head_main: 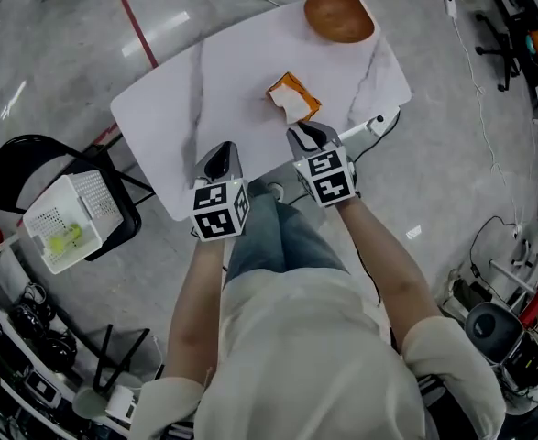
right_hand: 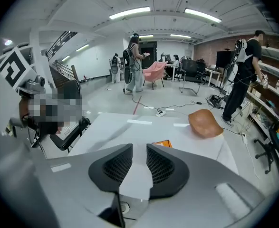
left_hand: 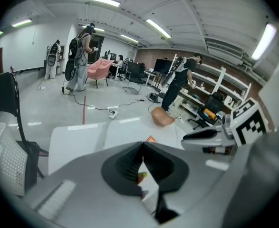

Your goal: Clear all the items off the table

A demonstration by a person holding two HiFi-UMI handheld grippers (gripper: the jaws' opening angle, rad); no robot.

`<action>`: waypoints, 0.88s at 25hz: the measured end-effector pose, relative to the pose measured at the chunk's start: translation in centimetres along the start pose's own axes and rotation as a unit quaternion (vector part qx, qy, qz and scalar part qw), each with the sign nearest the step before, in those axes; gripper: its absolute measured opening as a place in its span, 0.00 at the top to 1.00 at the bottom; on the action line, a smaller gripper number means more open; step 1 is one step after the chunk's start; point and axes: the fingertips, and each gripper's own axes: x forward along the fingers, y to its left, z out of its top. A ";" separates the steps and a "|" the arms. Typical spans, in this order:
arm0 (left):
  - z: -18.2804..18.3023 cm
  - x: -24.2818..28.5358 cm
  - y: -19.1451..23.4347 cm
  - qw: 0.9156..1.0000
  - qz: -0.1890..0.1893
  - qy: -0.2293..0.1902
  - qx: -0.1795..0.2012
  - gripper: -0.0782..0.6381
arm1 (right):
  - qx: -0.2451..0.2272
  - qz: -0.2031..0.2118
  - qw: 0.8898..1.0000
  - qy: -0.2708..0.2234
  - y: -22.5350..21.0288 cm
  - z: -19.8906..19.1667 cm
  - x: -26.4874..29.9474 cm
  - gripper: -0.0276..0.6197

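The right gripper [head_main: 303, 135] has its jaws a narrow slot apart. Its own view shows the two ribbed pads nearly parallel with only bare white table [head_main: 177, 126] between them, so the right gripper [right_hand: 139, 149] holds nothing and touches nothing. The left gripper [head_main: 218, 155] has its jaw tips brought together at the front. In the left gripper view they meet in a point and the gap only widens further back, and the left gripper [left_hand: 141, 145] has no item clamped in it. Both hover over the near edge of the table, side by side. The orange packet [head_main: 293, 97], with a white torn part toward the person, lies on the table just beyond the right gripper's tips — in the right gripper view the orange packet [right_hand: 164, 143] peeks over the right-hand jaw, apart from it. The brown bowl [head_main: 339, 12] sits at the table's far edge, well apart from both grippers.
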 end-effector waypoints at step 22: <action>-0.9 12.0 4.1 0.998 -0.020 0.065 0.005 0.88 | 0.003 -0.013 0.994 0.106 -6.7 -4.8 13.9 0.41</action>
